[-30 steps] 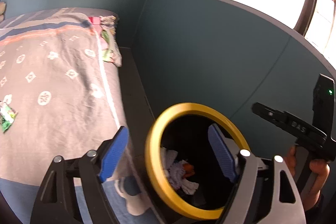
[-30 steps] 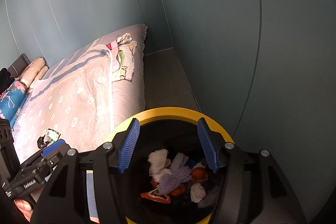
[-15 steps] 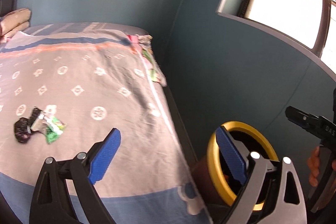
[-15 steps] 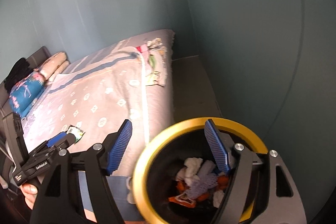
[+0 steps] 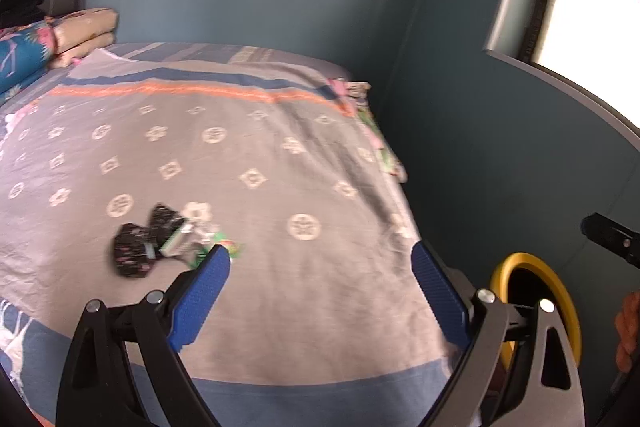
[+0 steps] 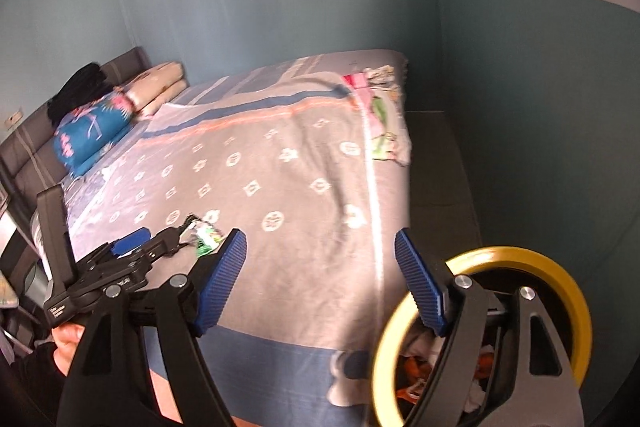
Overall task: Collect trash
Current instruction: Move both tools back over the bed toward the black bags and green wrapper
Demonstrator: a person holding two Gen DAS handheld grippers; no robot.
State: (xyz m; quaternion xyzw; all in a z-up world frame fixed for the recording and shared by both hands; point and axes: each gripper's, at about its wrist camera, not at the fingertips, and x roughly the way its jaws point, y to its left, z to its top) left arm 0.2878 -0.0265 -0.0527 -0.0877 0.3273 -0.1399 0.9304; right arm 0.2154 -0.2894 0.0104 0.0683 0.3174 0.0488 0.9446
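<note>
While both point downward over the bed (image 5: 280,307), the left gripper (image 5: 320,291) gapes empty, lower centre, and the right gripper (image 6: 320,283), jaws just widening, holds nothing.

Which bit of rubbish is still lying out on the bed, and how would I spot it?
Start at the bed, covered by a grey spread with white flower medallions. On its near half lies a small heap of crumpled wrappers, black ones against a green-and-white one. It is the only loose litter on the spread; the rest of the rubbish already sits in the yellow-rimmed bin on the floor beside the bed.
</note>
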